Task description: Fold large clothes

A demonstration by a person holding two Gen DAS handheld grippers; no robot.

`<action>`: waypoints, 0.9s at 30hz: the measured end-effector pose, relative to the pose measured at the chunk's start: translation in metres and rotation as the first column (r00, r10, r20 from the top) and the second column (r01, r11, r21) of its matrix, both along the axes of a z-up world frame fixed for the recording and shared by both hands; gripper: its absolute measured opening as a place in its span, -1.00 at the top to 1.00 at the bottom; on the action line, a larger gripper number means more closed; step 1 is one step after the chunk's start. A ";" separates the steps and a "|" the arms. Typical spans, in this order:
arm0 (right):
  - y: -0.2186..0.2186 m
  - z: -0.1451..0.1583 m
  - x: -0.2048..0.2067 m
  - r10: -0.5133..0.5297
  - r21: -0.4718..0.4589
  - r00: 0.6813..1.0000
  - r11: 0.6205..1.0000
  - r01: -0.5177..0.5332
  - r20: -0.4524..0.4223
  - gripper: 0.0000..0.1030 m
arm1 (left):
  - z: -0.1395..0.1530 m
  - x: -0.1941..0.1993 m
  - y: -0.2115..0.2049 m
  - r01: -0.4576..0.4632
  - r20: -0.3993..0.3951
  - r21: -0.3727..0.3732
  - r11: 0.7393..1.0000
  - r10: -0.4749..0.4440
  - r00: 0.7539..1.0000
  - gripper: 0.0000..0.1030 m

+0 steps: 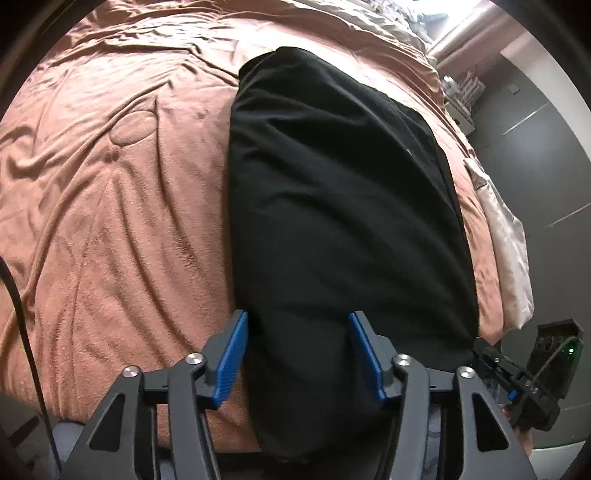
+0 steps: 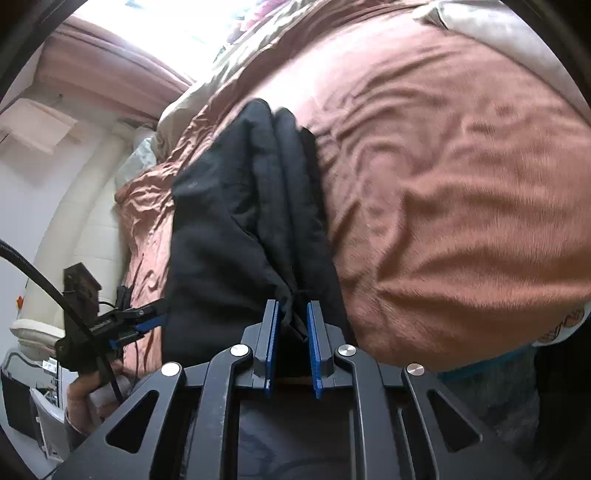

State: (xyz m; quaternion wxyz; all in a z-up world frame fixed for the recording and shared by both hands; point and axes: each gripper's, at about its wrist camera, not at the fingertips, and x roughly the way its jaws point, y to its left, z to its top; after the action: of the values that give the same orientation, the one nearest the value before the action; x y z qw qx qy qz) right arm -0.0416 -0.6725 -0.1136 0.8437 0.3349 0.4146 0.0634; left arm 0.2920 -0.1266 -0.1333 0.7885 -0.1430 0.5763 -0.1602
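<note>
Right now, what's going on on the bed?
A person with a handheld gripper in each hand is folding a black garment laid lengthwise on a pink-brown bedspread. The right gripper is pinched shut on a bunched bit of the garment's near edge. The left gripper is open, its blue pads straddling the near end without pressing it. That end hangs over the bed edge.

A rumpled terracotta-pink quilt (image 1: 110, 206) covers the bed, with a cream sheet (image 1: 506, 236) hanging at its edge. Dark grey panelled wall (image 1: 535, 129) stands beside it. Bright daylight pours through a window (image 2: 177, 18) above pink curtains (image 2: 103, 62).
</note>
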 end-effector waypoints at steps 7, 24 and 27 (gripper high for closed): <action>-0.013 0.008 -0.002 -0.008 0.147 0.999 0.989 0.002 0.037 0.75 | -0.002 0.011 0.010 -0.006 -0.014 -0.037 0.999 0.006 1.000 0.01; 0.000 0.020 0.008 0.026 0.228 0.996 0.973 -0.045 0.086 0.84 | -0.008 0.018 0.009 0.018 -0.075 -0.084 0.996 -0.024 0.997 -0.25; -0.004 0.024 -0.008 0.020 0.232 0.994 0.972 -0.045 0.110 0.85 | 0.001 0.017 0.005 0.026 -0.060 -0.079 0.997 -0.031 0.998 -0.25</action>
State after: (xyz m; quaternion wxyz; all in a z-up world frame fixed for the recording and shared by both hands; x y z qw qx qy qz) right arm -0.0497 -0.6767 -0.0895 0.8181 0.4214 0.3640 0.1435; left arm 0.3089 -0.1214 -0.1323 0.7620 -0.1704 0.5954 -0.1893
